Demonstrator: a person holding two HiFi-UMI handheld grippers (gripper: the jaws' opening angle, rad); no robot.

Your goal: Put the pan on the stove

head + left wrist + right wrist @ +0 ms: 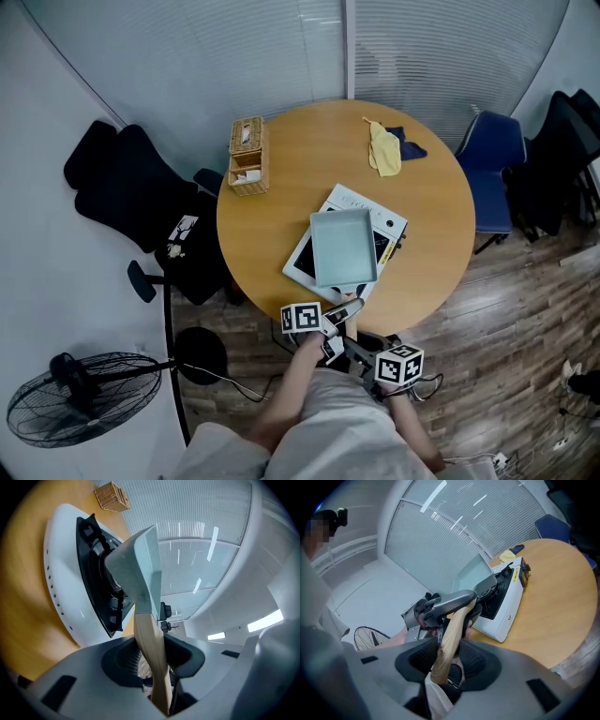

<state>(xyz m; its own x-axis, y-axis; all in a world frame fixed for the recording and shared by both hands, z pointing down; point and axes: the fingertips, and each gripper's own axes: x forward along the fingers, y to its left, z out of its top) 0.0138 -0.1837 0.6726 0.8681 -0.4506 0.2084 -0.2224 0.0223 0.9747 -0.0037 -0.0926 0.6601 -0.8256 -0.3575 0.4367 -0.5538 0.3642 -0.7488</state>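
Observation:
A square pale green pan lies over the white stove on the round wooden table. Its wooden handle points toward me, past the table's near edge. My left gripper is shut on that handle, which runs between its jaws in the left gripper view, the handle leading up to the pan above the black burner. Just behind it, my right gripper is shut on the handle's end. The right gripper view also shows the left gripper and the stove.
A wicker basket stands at the table's left edge. A yellow cloth and a dark cloth lie at the far side. Black chairs stand left, a blue chair right, and a fan on the floor.

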